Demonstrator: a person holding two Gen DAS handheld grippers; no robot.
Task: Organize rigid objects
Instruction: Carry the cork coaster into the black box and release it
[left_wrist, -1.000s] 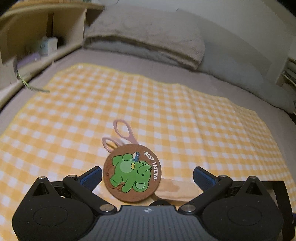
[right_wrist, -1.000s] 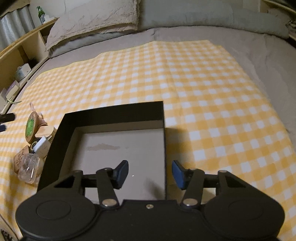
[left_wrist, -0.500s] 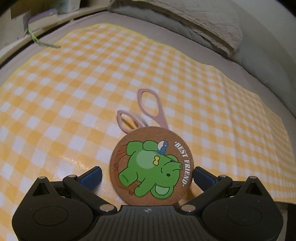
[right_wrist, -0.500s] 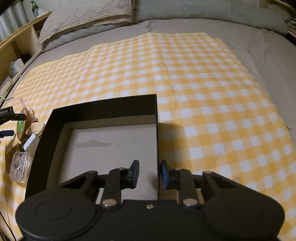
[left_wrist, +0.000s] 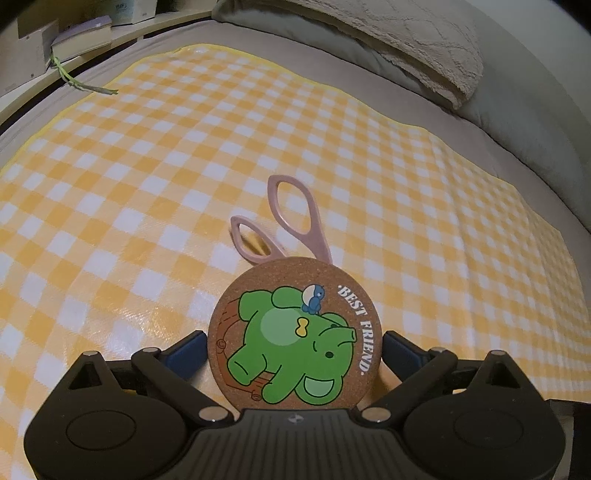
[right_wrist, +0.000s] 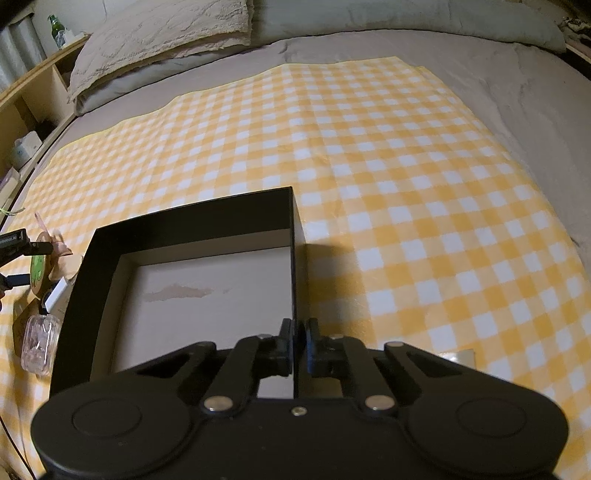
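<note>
Left tool (left_wrist: 294, 349) apparently clamps coaster (left_wrist: 294, 332) by its rim, over scissors (left_wrist: 284, 221) on the mat; right tool (right_wrist: 298, 341) pinches box (right_wrist: 184, 236) wall; risk: thin edge grip lets the coaster pivot or drop before boxing.

Yellow checks, cork brown, black box
Cloth (left_wrist: 155, 155) yellow-white gingham; coaster (left_wrist: 295, 332) brown with green elephant; scissors (left_wrist: 291, 218) pink; box (right_wrist: 192, 221) black, pale inside.

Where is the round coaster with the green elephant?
In the left wrist view the cork coaster sits low and centre, between the left claw's blue fingers, just in front of the pink scissors on the checked cloth.
</note>
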